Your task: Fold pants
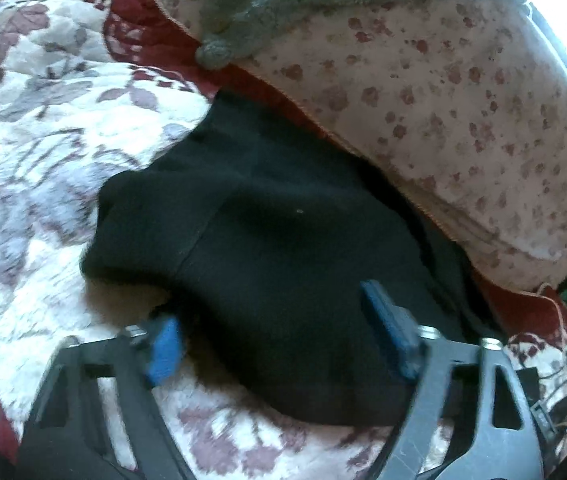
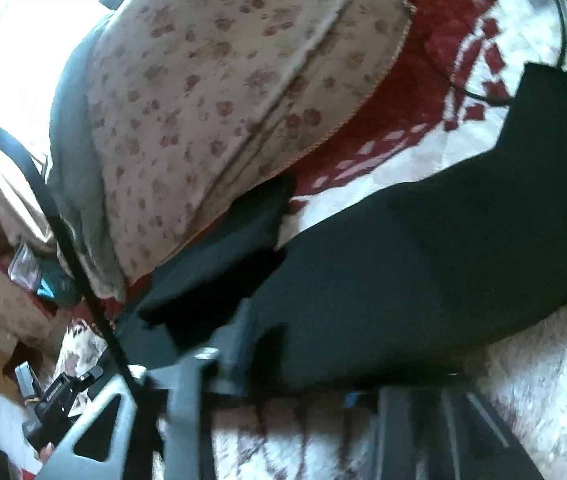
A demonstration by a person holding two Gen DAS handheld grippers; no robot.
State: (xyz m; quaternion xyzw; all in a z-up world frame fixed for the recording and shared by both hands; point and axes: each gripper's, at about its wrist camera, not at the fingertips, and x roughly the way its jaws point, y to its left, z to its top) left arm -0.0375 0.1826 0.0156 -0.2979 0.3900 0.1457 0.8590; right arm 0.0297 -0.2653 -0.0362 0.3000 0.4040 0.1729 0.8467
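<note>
Lying lengthwise toward the pillow [image 1: 423, 92], black pants [image 1: 267, 240] between open left tool [image 1: 279, 344]; right tool [image 2: 295, 384] unclear.

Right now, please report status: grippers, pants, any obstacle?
Left gripper open, fingers astride the pants edge. Right gripper blurred, state unclear. Pants bunched on quilt. Pillow touches pants' far side.
</note>
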